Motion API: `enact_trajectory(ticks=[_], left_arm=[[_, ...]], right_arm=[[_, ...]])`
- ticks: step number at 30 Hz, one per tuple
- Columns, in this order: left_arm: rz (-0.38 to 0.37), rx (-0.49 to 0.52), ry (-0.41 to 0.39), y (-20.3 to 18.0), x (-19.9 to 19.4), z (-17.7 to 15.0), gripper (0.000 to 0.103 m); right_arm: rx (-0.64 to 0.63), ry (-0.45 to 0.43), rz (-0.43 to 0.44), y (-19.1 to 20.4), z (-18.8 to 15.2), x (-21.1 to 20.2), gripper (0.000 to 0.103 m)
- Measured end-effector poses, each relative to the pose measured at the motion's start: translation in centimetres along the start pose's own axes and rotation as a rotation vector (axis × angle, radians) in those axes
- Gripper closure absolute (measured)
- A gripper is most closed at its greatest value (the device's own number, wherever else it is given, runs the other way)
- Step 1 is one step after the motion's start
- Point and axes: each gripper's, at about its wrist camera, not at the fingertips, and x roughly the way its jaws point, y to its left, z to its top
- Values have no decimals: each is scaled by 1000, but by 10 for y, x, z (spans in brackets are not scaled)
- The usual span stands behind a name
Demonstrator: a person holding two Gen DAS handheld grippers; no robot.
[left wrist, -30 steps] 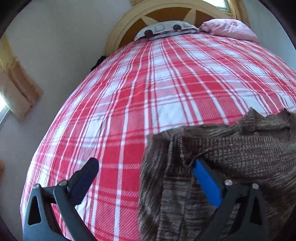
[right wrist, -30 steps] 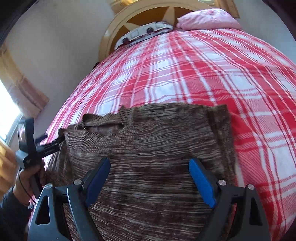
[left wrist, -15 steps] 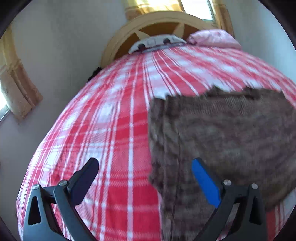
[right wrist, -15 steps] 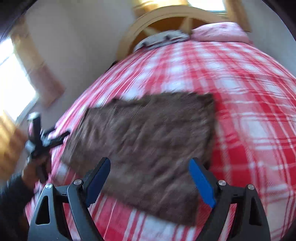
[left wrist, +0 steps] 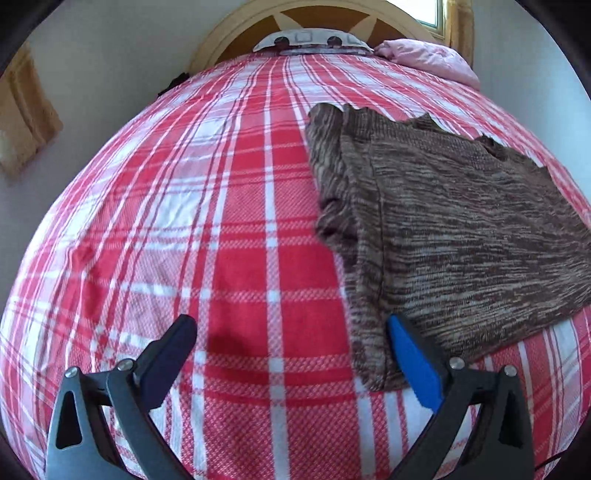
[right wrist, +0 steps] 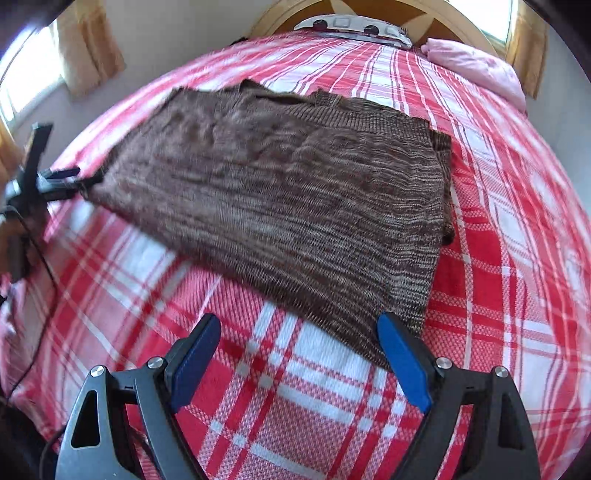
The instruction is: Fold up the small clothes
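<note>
Covering the whole bed (left wrist: pixel 229 229) is a red-and-white plaid sheet, lightly creased, with a rounded wooden headboard (left wrist: pixel 325 18) at the far end. A grey-white item (left wrist: pixel 314 40) sits at the foot of that headboard and a pink pillow (left wrist: pixel 428 59) lies beside it. Pale walls flank the bed, with tan curtains (right wrist: pixel 92 48) and a bright window on the left side.

Your sweater (left wrist: pixel 443 221), brown marled knit, lies flat on the sheet, its neckline toward the headboard. In the left wrist view it sits to the right of centre, with one side folded under along its left edge. Its near corner reaches the blue pad of your left gripper (left wrist: pixel 291 354), whose jaws stand wide with only sheet between them. In the right wrist view the sweater (right wrist: pixel 295 192) spreads across the middle of the bed, and its near right corner ends just at the pad of your right gripper (right wrist: pixel 299 350), also spread wide and holding nothing.

From the right wrist view the left gripper (right wrist: pixel 70 177) shows at the sweater's left corner; whether it touches the cloth there you cannot tell, as that part is blurred. Bare sheet lies open left of the sweater, in front of it, and between it and the pillow.
</note>
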Motion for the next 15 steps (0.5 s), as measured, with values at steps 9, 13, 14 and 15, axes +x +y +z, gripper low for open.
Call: enact_trajectory(ticks=[9,13,14,15], left_arm=[[90,67,-76,-10,-24,-18,0],[84,69,-93,-2,-30,-20,0],[80,63,-94,0,-31,-21,0],[82,59,-92,1,-30,-20,0]], right_arm=[[71,-51,-14,9,0,-17,16],[18,-138,2,43,17,-33,16],[-11,-154,-8,54,22,-33,16],[-46,-169,-18,67,28,-31,16]])
